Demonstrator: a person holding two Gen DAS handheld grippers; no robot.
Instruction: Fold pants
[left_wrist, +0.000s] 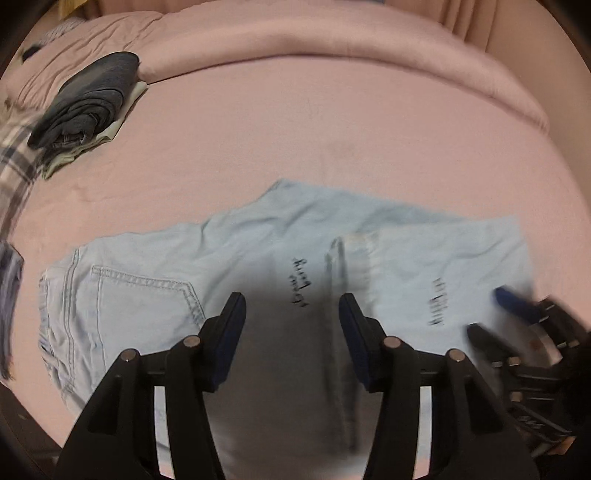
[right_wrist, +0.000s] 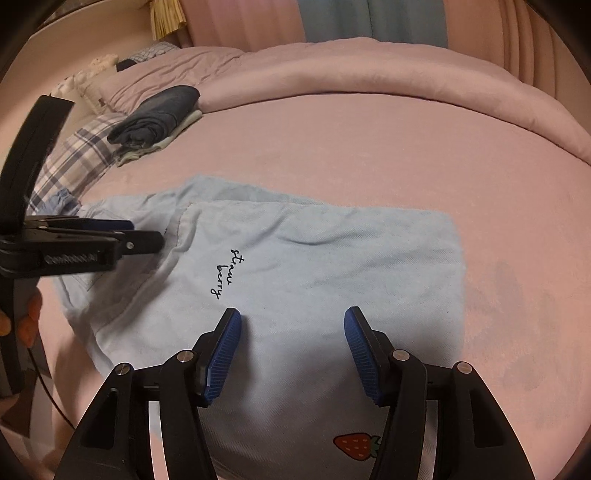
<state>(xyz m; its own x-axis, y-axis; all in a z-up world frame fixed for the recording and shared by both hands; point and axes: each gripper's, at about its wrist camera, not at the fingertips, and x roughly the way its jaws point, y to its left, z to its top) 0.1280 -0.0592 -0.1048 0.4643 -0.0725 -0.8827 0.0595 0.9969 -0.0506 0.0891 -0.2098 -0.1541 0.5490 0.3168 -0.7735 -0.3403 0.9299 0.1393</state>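
Light blue pants (left_wrist: 236, 254) lie flat on the pink bed, folded over, with a back pocket at the left and black "straw berry" writing. In the right wrist view the pants (right_wrist: 332, 266) show a strawberry print near the bottom. My left gripper (left_wrist: 291, 314) is open and empty, just above the folded leg hem. My right gripper (right_wrist: 291, 325) is open and empty over the pants' lower middle. The right gripper (left_wrist: 491, 314) shows blurred at the right of the left view. The left gripper (right_wrist: 147, 232) shows at the left of the right view.
A stack of folded dark grey clothes (left_wrist: 88, 99) on a pale garment sits at the far left of the bed (left_wrist: 332, 122). A plaid cloth (right_wrist: 74, 155) lies beside it. A rolled pink duvet (right_wrist: 369, 74) runs along the back.
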